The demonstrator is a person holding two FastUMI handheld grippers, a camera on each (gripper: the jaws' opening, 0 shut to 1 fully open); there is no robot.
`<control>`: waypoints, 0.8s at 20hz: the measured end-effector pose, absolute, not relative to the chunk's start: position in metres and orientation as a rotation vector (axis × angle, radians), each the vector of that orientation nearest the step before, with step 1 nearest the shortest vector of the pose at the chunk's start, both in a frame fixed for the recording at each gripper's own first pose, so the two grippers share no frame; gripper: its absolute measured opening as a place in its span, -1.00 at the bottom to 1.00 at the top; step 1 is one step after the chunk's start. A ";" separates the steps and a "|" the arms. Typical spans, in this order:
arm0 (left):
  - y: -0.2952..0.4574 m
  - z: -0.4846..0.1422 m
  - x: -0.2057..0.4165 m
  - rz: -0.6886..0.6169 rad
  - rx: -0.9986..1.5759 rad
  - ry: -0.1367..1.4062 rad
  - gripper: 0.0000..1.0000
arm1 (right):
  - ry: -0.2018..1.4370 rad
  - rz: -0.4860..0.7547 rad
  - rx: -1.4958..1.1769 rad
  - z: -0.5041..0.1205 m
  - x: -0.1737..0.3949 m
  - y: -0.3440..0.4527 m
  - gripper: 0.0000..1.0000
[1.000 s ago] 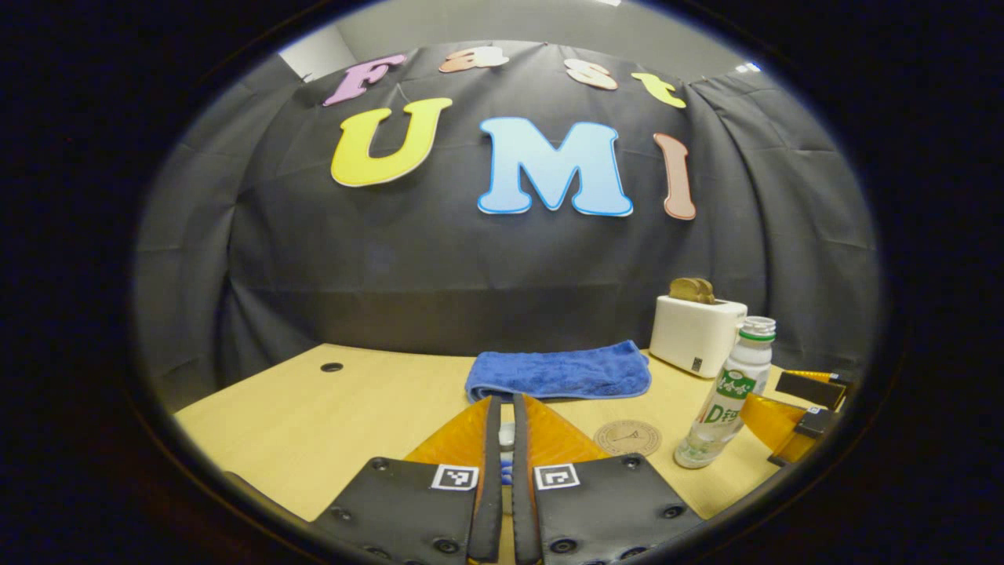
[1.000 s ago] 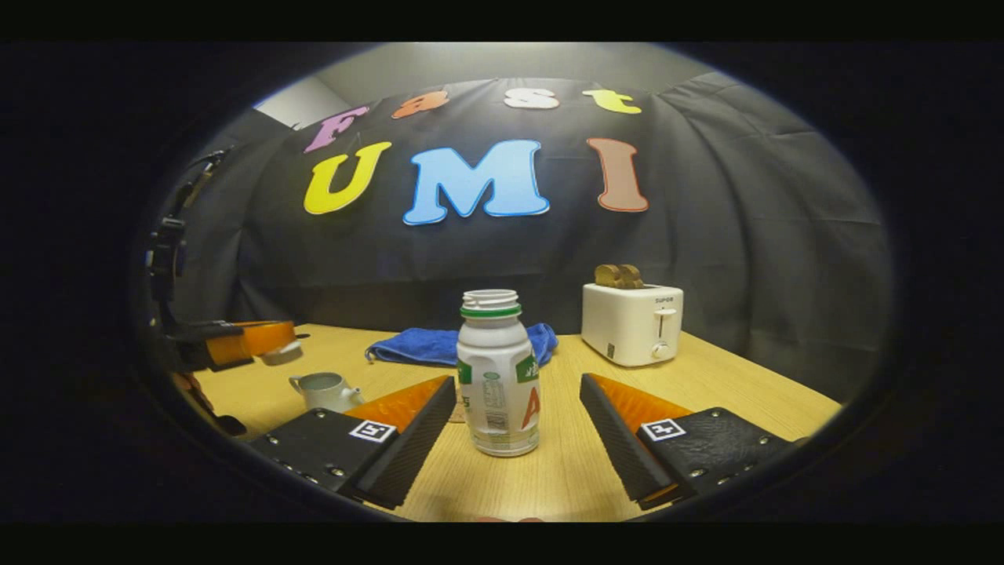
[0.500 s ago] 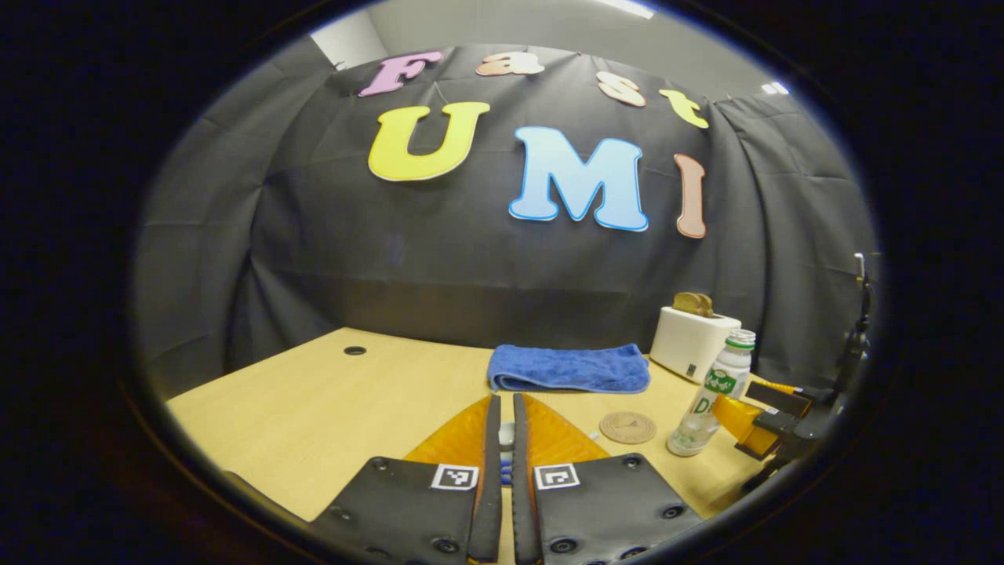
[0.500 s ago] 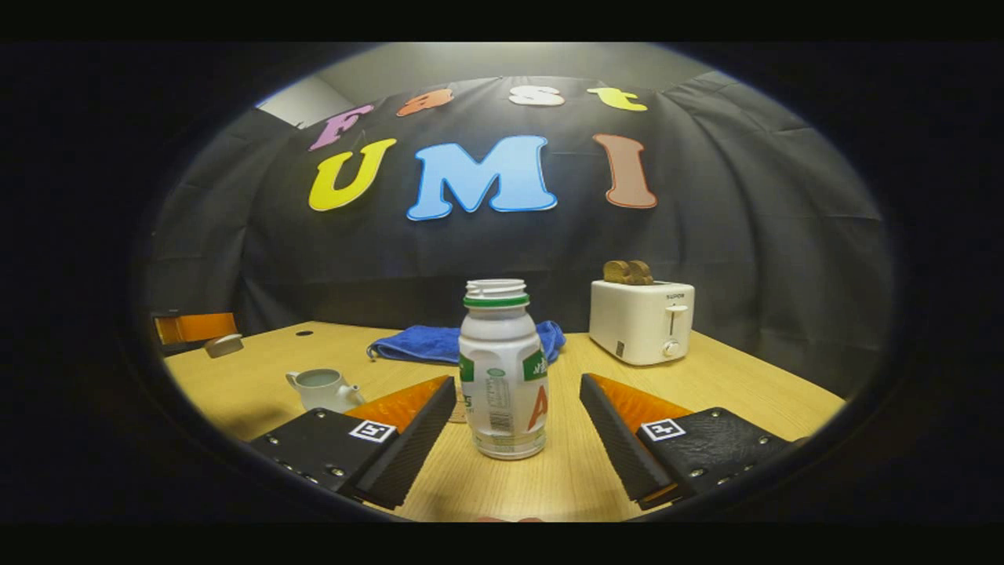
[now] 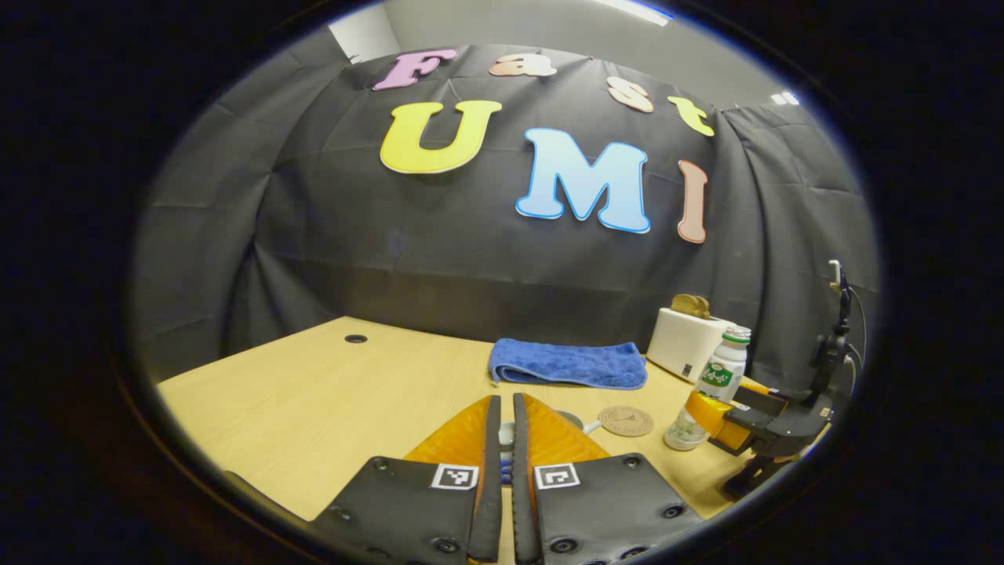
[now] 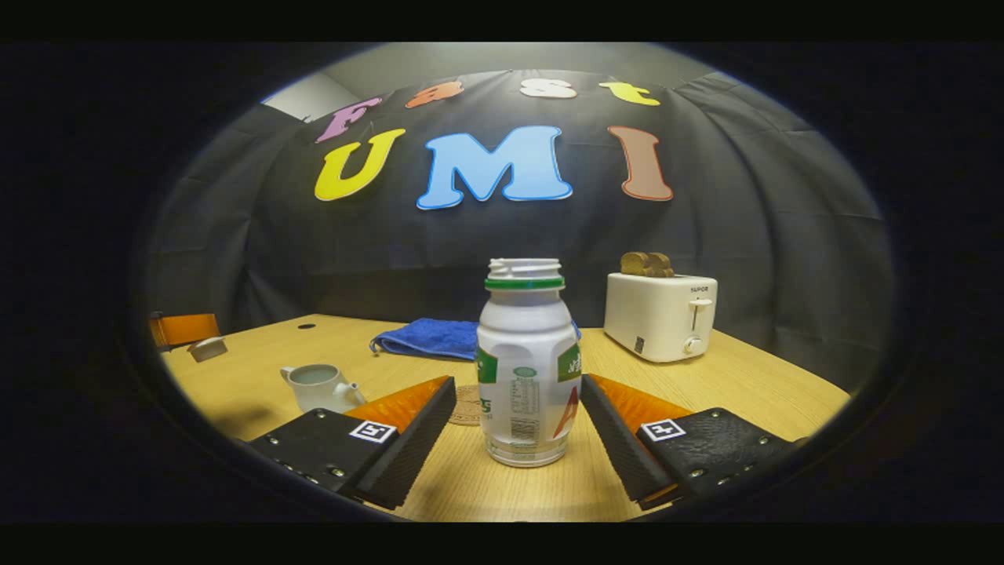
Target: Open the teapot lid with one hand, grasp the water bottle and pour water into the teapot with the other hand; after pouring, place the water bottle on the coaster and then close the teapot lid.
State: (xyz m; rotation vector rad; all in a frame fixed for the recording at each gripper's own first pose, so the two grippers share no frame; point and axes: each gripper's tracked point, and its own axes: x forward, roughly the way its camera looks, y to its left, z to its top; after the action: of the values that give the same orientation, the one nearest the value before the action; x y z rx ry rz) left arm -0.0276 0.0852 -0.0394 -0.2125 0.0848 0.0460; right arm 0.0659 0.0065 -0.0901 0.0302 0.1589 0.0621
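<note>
In the left gripper view we see our left gripper pressed nearly closed on the small teapot lid, held above the table. Taking the blue towel as our landmark, the coaster lies just in front of its right end, and the water bottle stands further right, the toaster behind it.

In the right gripper view our right gripper is spread open around the uncapped water bottle, which stands upright in front of the towel; the right finger looks to touch it, the left does not. The open teapot sits in front of the towel's left end.
</note>
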 end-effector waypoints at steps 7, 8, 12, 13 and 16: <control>0.089 -0.040 -0.034 0.038 -0.194 0.084 -0.75 | 0.187 0.065 0.009 -0.098 0.069 0.008 0.55; 0.091 -0.039 -0.035 0.042 -0.193 0.084 -0.68 | 0.190 0.069 0.008 -0.097 0.069 0.011 0.55; 0.105 -0.035 -0.041 0.059 -0.184 0.083 -0.70 | 0.196 0.040 -0.040 -0.092 0.067 0.011 0.53; 0.108 -0.034 -0.043 0.062 -0.184 0.083 -0.68 | 0.194 0.015 -0.060 -0.088 0.067 0.008 0.52; 0.119 -0.033 -0.048 0.075 -0.183 0.089 -0.68 | 0.180 -0.033 -0.183 -0.072 0.063 0.005 0.53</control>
State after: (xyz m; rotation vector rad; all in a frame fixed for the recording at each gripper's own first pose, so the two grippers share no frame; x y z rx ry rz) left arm -0.0477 0.1187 -0.0330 -0.1835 0.0887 0.0750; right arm 0.0633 0.0049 -0.0716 -0.1825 0.1795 -0.0327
